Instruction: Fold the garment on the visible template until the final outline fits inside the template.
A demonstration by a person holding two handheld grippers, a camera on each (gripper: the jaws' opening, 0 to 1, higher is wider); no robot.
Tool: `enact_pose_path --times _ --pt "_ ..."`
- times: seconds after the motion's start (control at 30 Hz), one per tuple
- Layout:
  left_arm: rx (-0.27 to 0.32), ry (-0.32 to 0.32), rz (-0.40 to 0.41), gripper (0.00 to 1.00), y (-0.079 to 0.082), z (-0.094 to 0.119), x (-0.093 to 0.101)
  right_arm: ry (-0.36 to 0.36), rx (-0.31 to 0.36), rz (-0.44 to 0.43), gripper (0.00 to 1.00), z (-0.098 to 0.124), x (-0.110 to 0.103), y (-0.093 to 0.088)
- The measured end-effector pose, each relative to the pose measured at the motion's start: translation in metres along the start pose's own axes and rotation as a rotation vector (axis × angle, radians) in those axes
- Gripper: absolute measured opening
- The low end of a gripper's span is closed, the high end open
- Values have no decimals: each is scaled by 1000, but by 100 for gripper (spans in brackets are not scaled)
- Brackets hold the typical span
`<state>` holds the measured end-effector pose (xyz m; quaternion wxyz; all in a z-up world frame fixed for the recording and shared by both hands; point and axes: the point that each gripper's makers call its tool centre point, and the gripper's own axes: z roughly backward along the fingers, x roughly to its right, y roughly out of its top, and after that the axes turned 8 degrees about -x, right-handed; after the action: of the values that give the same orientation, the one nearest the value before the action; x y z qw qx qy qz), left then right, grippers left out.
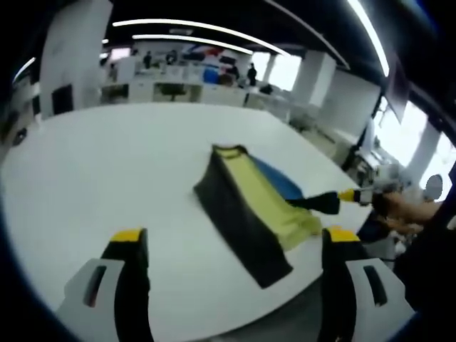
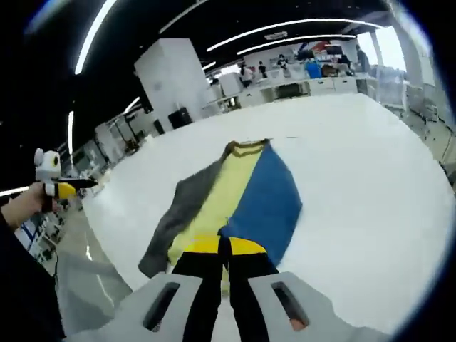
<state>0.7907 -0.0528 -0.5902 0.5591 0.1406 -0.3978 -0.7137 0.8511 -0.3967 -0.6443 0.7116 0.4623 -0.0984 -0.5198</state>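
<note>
The garment [image 2: 214, 206] is spread on the white worktop [image 1: 107, 171], its hem apparently pinched by the closed right claw [image 2: 224, 246]. The left claw [image 1: 231, 242] is held wide above it. A fold is under way; the edge should next be carried across.

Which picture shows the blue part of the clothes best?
The right gripper view: the blue part lies wide open beside the yellow strip. The left gripper view shows just a blue sliver behind the yellow.

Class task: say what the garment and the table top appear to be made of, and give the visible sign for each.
Garment: soft matte cloth, probably knit or fleece, in grey, yellow and blue panels; it drapes and creases, and one edge bunches in the right gripper. Table top: smooth white hard surface, perhaps laminate; it looks flat, with a faint sheen.
</note>
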Motion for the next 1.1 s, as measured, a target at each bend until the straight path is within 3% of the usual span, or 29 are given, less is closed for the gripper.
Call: enact_pose_path --times 0.17,0.47,0.87,1.1 --pt "-2 -8 -6 97 0 0 4 -60 82 -54 2 27 40 35" --pt "3 4 13 96 0 0 -1 -169 131 -94 2 48 116 74" --pt "-27 16 26 97 -6 -13 12 -309 79 -100 2 52 223 93" --pt "-35 31 29 97 -1 -20 13 -347 9 -71 2 43 249 88"
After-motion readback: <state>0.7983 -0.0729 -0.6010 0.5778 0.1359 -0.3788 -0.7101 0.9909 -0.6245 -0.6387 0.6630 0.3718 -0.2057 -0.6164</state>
